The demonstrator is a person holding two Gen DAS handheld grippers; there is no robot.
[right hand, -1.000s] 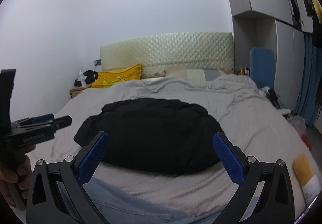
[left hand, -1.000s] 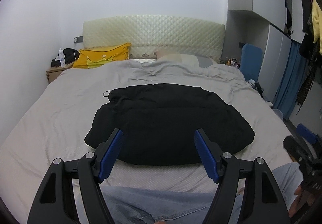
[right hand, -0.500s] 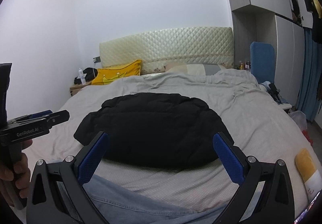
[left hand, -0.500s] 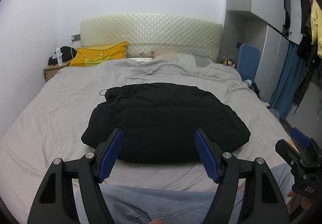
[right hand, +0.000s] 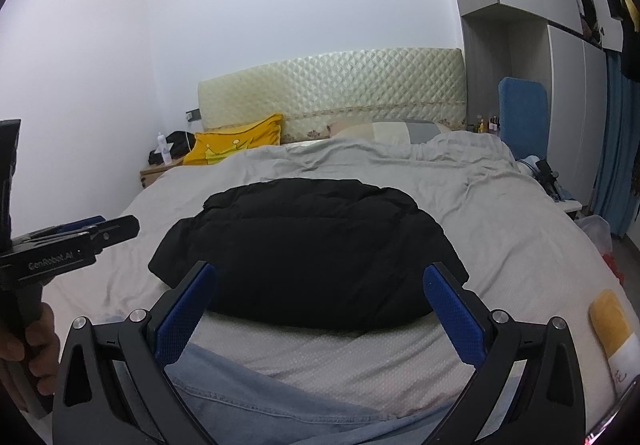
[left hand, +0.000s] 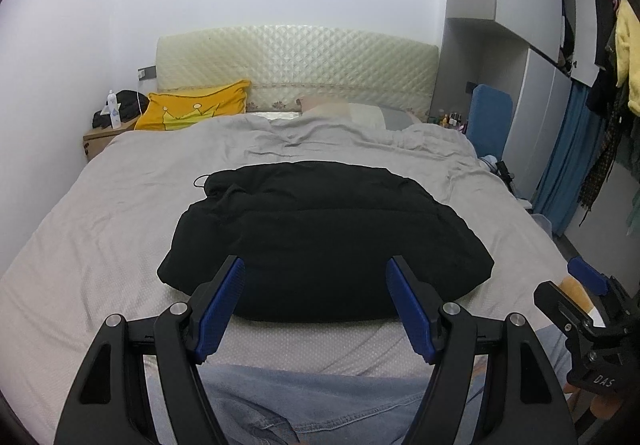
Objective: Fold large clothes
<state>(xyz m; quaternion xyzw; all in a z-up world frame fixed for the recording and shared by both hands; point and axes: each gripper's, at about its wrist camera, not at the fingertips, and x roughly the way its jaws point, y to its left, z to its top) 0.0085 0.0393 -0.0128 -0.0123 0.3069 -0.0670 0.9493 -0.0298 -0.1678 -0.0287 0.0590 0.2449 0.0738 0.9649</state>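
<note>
Lying crosswise on the grey bed sheet, near the foot of the bed: a black puffer jacket, bulky, soft, probably light, with a shell likely slick enough to slip from a shallow pinch. Best taken at a near corner or along the near hem, biting deep into the padding. Left gripper spread wide, empty, touching nothing, short of the near hem. Right gripper likewise wide apart, empty, clear of the fabric.

both views tilted slightly: black jacket sits lower in right wrist frame, right gripper higher at left view's right edge.
</note>
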